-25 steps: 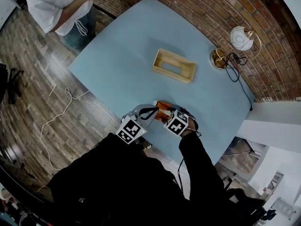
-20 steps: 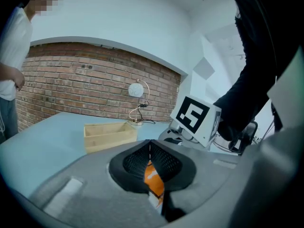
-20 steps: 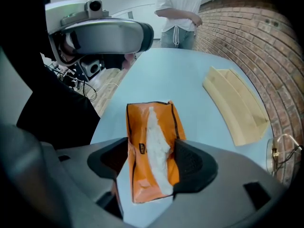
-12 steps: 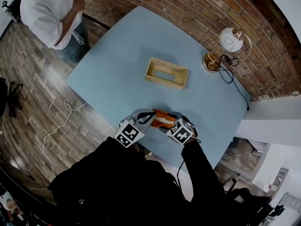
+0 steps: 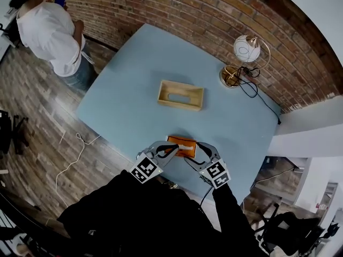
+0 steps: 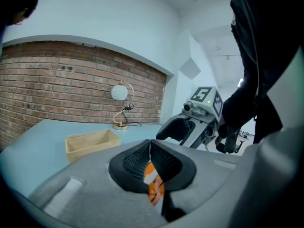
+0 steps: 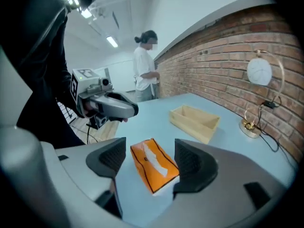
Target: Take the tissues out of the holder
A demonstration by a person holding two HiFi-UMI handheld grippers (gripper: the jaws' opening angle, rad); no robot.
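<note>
Left gripper (image 5: 172,150) hangs closed and empty beside the pack (image 5: 181,145), which lies on the table (image 5: 134,79) near its front edge, well apart from the holder (image 5: 180,104). Right gripper (image 5: 193,153), jaws just opened wide, hovers over the pack without touching; a nudge could knock it off.

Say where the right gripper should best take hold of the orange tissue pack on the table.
Grip the orange tissue pack across its two long sides, about mid-length, from above. It lies flat on the table, slit up, and looks narrower than the gap between the fingers of the right gripper, which have just been opening and flank it without touching.
</note>
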